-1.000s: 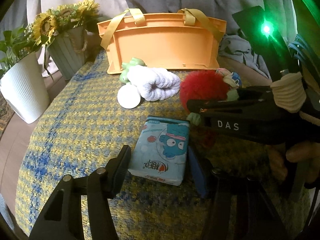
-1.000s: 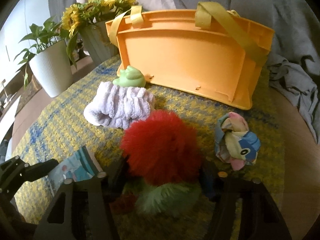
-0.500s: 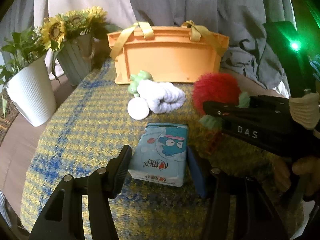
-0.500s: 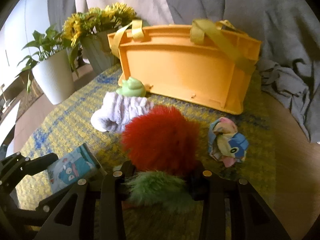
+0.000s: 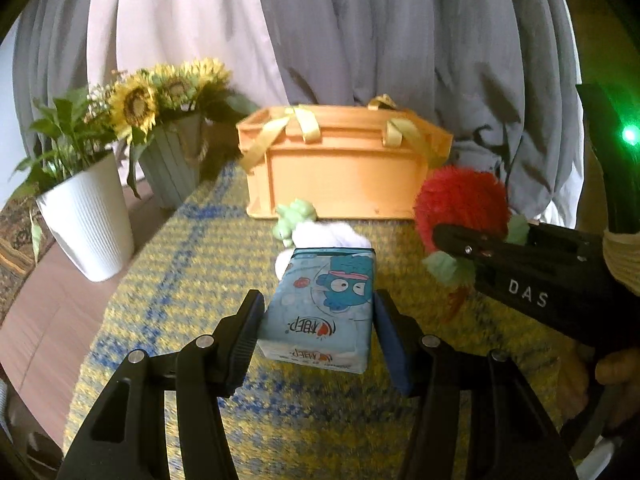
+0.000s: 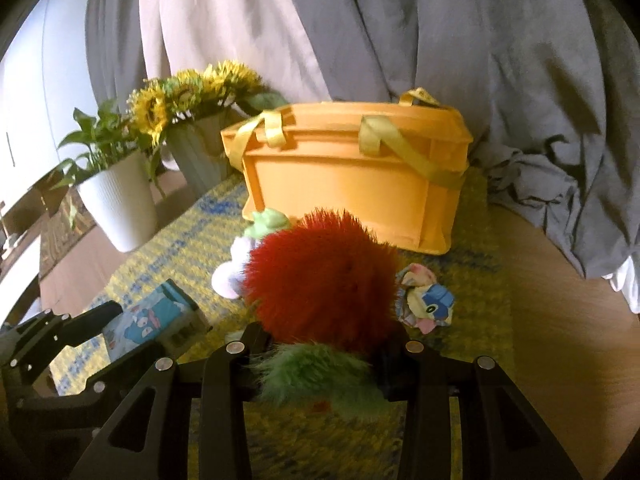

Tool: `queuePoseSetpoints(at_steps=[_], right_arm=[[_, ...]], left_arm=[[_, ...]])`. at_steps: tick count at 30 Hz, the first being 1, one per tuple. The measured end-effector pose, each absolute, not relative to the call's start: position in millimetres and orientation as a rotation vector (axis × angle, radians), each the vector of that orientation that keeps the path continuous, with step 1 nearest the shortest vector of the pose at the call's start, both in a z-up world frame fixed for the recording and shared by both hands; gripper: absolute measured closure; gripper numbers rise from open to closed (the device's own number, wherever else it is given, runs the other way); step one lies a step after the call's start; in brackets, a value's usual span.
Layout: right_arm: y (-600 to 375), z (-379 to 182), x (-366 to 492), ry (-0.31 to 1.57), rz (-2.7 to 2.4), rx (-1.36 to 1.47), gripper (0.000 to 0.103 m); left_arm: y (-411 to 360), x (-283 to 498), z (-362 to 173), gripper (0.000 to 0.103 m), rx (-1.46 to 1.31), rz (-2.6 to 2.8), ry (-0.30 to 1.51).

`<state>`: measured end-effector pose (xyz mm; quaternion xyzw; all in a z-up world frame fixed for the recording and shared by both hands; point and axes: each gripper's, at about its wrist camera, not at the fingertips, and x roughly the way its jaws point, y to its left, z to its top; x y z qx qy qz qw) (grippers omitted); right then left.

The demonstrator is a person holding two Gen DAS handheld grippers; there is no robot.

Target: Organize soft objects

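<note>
Red pompom [image 6: 320,276] sits clamped in my right gripper [image 6: 320,354], tissue pack [image 5: 322,304] in my left gripper [image 5: 316,328], both lifted off the worktop [image 5: 180,280] before the orange basket [image 5: 344,160].

an orange basket [image 5: 340,172] with yellow ribbon handles [image 5: 306,130] is seen on a yellow-and-blue woven cloth [image 5: 168,280]. a red fuzzy toy [image 6: 320,280] with green fur [image 6: 316,376], a light blue tissue pack [image 5: 324,304] printed with a teal cartoon figure, a pale green toy [image 5: 294,218], a white scrunchie [image 5: 332,236], a multicoloured fabric toy [image 6: 426,300], yellow sunflowers [image 5: 160,92], a white ribbed pot [image 5: 90,220] and grey curtains [image 5: 400,40] are shown.
</note>
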<state>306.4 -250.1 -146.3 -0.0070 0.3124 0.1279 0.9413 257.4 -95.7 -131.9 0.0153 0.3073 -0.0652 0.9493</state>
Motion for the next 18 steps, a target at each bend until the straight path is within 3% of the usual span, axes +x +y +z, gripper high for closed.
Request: queuePoseSetpoints(at_steps=[18], right_arm=[[-225.1,-82.9,284.0,0.514,0.185,0.024,0.064]], left_arm=[[-62.0,260.8,-62.0,0.049,0.030,-0.208,0.459]])
